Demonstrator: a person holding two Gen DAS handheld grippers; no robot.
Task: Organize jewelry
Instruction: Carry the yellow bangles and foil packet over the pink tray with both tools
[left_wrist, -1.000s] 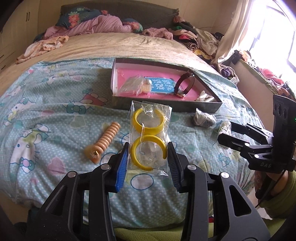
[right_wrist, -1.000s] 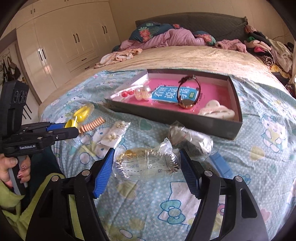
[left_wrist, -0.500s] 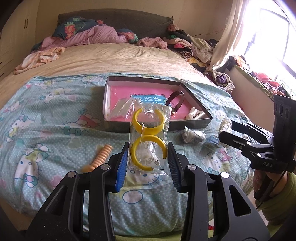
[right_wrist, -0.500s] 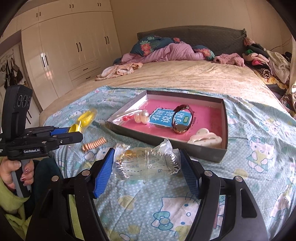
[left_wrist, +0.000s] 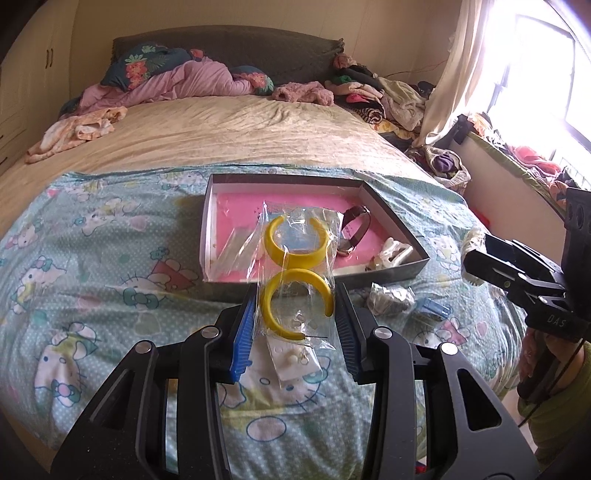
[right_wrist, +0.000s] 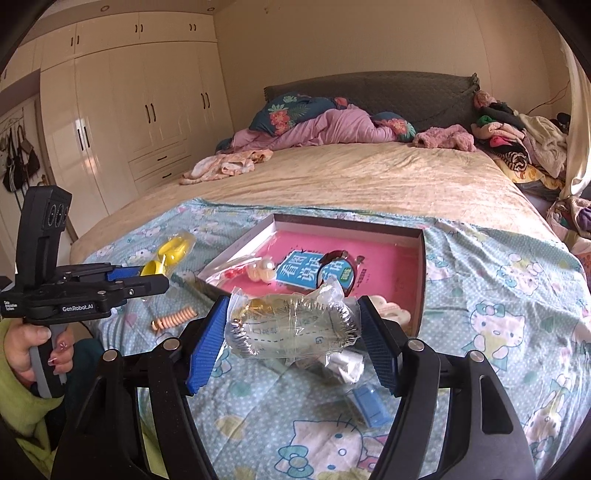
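My left gripper (left_wrist: 295, 317) is shut on a clear bag of yellow hoop earrings (left_wrist: 295, 280), held above the blanket in front of the grey box with a pink floor (left_wrist: 391, 221). My right gripper (right_wrist: 293, 339) is shut on a clear bag of silver spiky jewelry (right_wrist: 291, 326), held above the blanket near the box's (right_wrist: 421, 280) front edge. The box holds a watch (left_wrist: 356, 229), a blue card (right_wrist: 314, 271), a white hair clip (left_wrist: 391, 253) and a bag with pearls (right_wrist: 258, 271).
On the blanket lie an orange spiral hair tie (right_wrist: 175, 317), a crumpled silver bag (left_wrist: 391, 299), a small blue box (right_wrist: 369, 402) and a white earring card (left_wrist: 295, 360). Clothes are piled at the bed's head and right side. Wardrobes (right_wrist: 122, 122) stand at the left.
Both grippers have risen with their bags and drawn back a little from the bed. The box now looks farther and lower in both views.
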